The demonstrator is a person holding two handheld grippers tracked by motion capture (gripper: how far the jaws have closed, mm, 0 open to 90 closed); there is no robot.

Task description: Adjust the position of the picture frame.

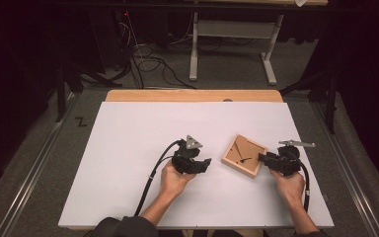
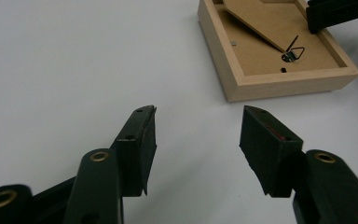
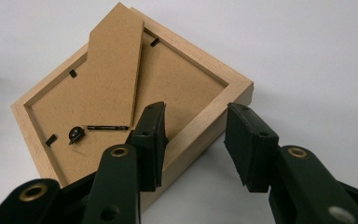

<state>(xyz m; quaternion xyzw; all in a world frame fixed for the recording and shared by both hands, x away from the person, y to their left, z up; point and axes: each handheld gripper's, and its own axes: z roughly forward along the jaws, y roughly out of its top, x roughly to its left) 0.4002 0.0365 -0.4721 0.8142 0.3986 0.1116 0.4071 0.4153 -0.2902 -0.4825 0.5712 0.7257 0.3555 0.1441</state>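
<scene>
A light wooden picture frame (image 1: 244,155) lies face down on the white tabletop (image 1: 128,143), its brown backing board and folded stand flap (image 3: 114,70) facing up. My right gripper (image 1: 262,158) is open at the frame's right edge. In the right gripper view (image 3: 196,109) one jaw sits over the backing inside the rim and the other outside it, so they straddle the frame's wooden side (image 3: 200,123). My left gripper (image 1: 205,164) rests open just left of the frame, holding nothing. The left gripper view (image 2: 198,112) looks towards the frame (image 2: 261,60) and the right gripper (image 2: 335,11).
The white top ends in a wooden strip (image 1: 192,95) at the far side. Beyond it the floor holds cables (image 1: 148,64) and a white desk leg frame (image 1: 232,44). Metal rails (image 1: 34,168) run along both sides of the table.
</scene>
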